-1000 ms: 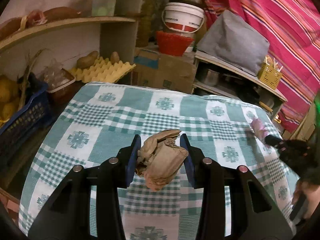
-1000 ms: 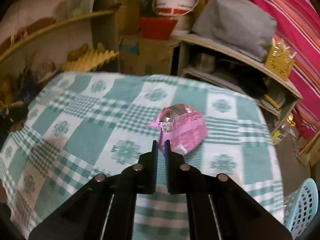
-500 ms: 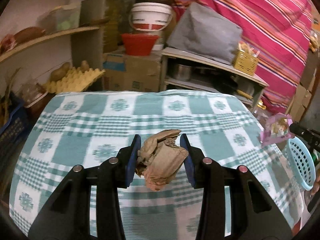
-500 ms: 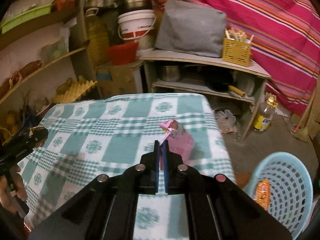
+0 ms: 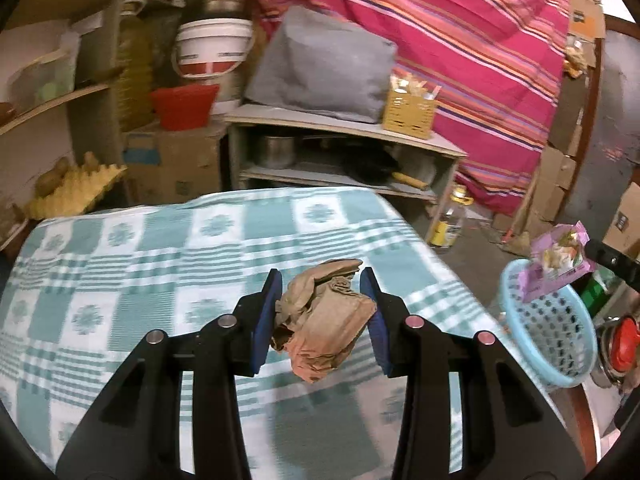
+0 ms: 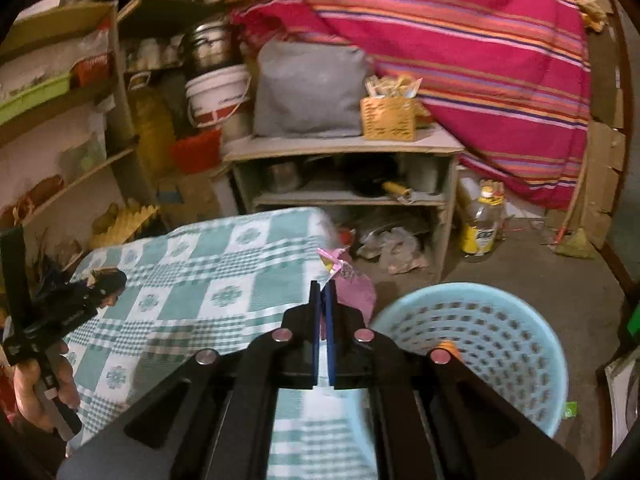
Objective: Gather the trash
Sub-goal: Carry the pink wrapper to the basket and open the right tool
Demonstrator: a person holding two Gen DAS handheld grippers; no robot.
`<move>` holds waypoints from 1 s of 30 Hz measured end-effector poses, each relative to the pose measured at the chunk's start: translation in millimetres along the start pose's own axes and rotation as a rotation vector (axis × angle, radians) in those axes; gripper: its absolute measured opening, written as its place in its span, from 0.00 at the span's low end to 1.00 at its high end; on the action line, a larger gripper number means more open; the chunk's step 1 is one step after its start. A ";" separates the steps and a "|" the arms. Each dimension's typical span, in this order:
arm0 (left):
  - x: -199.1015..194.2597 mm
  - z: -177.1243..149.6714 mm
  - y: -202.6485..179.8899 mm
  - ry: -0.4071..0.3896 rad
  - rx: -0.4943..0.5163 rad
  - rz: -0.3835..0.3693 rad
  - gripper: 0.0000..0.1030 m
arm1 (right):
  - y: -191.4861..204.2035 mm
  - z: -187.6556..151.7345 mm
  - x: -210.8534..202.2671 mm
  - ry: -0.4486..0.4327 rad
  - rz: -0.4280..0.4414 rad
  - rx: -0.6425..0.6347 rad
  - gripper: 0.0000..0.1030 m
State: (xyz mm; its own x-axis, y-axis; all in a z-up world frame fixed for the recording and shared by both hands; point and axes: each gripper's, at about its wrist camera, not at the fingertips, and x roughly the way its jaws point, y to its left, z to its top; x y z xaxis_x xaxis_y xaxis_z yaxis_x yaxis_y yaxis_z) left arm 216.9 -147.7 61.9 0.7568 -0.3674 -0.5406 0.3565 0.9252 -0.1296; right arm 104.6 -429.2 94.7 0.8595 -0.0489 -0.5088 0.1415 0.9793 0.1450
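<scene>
the left tongs (image 5: 320, 300) clamp a crumpled brown paper wad (image 5: 322, 320) between blue pads, carrying it above the green-and-white checked cloth of the counter (image 5: 160, 260), near its right edge. the right tongs (image 6: 323, 300) pinch a pink foil snack wrapper (image 6: 354, 288) thin and flat, holding it off the counter's far right corner, just beside the pale blue perforated plastic basket (image 6: 500, 344) on the floor, likely so it can drop in.

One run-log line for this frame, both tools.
left tool: shut on crumpled brown paper, over table | right tool: shut on pink wrapper, beside blue basket | not dropped yet
</scene>
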 end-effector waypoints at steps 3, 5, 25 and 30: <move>4.8 -0.7 -26.7 -0.001 0.025 -0.030 0.38 | -33.1 -2.5 -14.9 -0.027 -0.021 0.056 0.02; 10.6 -2.2 -46.0 0.005 0.042 -0.054 0.38 | -51.2 -6.6 -17.4 -0.028 -0.028 0.086 0.02; 55.9 -27.0 -182.2 0.064 0.206 -0.159 0.38 | -148.7 -61.2 13.4 0.090 -0.120 0.197 0.06; 59.0 -33.0 -201.9 0.070 0.229 -0.170 0.38 | -157.7 -66.0 12.1 0.107 -0.172 0.184 0.06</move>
State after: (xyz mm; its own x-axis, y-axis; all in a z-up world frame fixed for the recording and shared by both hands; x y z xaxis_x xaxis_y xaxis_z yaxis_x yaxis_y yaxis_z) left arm 171.4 -353.0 28.6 0.6388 -0.5001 -0.5846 0.5949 0.8029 -0.0367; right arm 60.3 -571.3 9.7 0.7596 -0.1809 -0.6247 0.3762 0.9058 0.1951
